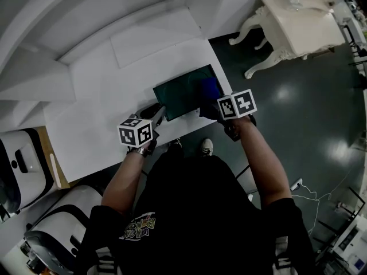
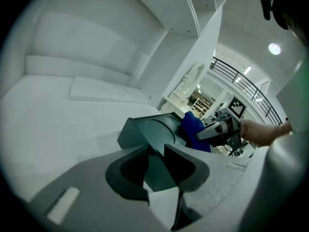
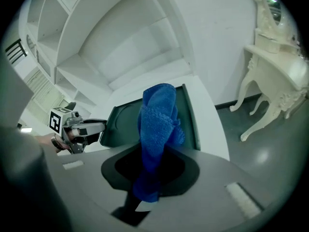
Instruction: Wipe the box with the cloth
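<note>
**Box braced, cloth applied**
Left gripper clamps the box at its 7 o'clock corner, likely to steady it on the worktop. Right gripper pinches the cloth, which rests at the box's 3 o'clock side.

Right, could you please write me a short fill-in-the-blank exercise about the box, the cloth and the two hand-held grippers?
1. The right hand-held gripper is shut on a ____ cloth.
2. The left hand-held gripper is shut on the edge of the dark green ____.
3. That dark green thing rests on a ____ table.
Missing words: blue; box; white.
</note>
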`<state>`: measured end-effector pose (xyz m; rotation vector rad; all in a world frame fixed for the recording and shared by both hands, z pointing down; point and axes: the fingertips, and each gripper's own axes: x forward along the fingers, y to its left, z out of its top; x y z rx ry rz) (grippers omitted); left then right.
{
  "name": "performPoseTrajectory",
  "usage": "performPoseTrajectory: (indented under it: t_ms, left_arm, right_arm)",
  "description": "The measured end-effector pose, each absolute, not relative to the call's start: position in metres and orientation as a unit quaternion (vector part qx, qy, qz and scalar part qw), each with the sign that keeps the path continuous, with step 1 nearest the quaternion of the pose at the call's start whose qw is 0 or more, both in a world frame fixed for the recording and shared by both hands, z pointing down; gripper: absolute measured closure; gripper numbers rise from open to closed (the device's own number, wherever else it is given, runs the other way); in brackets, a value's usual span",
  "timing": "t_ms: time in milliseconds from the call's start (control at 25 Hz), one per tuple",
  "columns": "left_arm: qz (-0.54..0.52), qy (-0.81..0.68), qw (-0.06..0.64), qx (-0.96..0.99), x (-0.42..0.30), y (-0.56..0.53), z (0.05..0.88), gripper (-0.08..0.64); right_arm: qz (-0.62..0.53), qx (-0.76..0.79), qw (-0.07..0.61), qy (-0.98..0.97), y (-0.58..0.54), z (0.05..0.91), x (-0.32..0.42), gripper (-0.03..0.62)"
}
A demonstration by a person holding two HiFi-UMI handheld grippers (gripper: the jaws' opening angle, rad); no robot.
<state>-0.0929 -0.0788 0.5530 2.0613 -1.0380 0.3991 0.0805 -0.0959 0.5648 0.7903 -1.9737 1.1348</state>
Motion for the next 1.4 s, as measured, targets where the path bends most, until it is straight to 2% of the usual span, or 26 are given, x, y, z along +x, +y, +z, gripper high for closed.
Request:
performPoseTrajectory:
  t_ms: [400, 760, 920, 1400]
  left_arm:
    - [0.163, -0.411, 0.388, 0.809, -0.094, -0.078, 0.554, 0.451]
    - [0.163, -0.416, 0.388, 0.806, -0.095, -0.079, 0.553, 0.451]
    - [0.161, -0.419, 0.387, 0.805, -0.095, -0.079, 0.553, 0.452]
    - [0.156, -0.423, 0.386, 0.805, -0.093, -0.079, 0.552, 0.453]
  right_arm:
    - [0.445, 0.348, 0.342, -0.751, -0.109, 0.565, 0.121, 0.495]
    - [0.434, 0.349, 0.327, -0.764, -0.104, 0.556, 0.120, 0.495]
    - [0.409, 0.313, 0.333, -0.790, -0.083, 0.548, 0.093, 0.495]
    - [0.331, 0.096, 0.427, -0.836, 0.019, 0.566, -0.025, 0.495]
